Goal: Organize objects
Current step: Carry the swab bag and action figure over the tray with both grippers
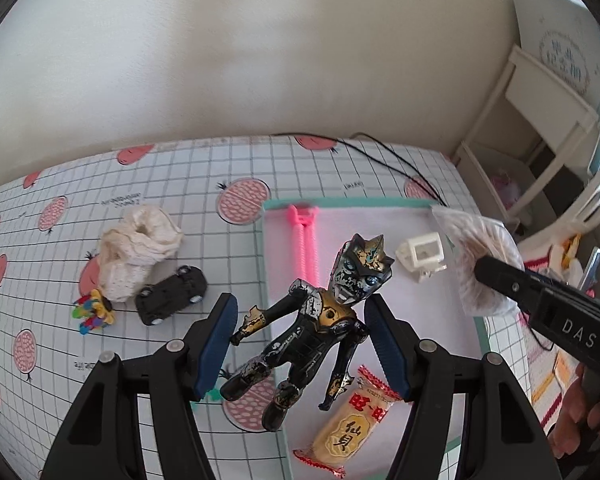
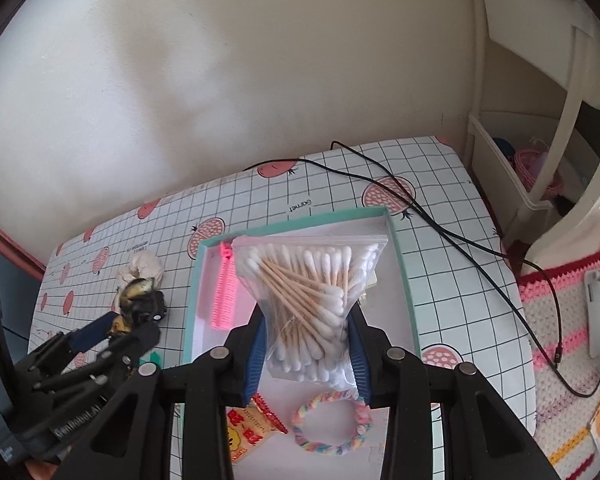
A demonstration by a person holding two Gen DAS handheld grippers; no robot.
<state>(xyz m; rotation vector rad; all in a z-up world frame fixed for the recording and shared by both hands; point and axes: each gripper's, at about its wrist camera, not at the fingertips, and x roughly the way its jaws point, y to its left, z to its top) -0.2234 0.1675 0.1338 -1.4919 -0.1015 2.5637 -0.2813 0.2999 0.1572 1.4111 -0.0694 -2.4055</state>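
Gripping a scuffed black-gold figure [image 1: 312,320], left tongs [image 1: 304,344].

Both views are evenly lit by soft, diffuse daylight. Faint mottled shadows are cast on the wall [image 2: 220,80] beyond the jaws. Straight lines are bowed by fisheye distortion, and dark vignetting is seen at the corners.

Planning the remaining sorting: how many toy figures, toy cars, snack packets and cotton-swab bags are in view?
Toy figures: 1, the black action figure
Toy cars: 1, the black car
Snack packets: 1, the yellow snack packet
Cotton-swab bags: 1, the swab bag
Total: 4
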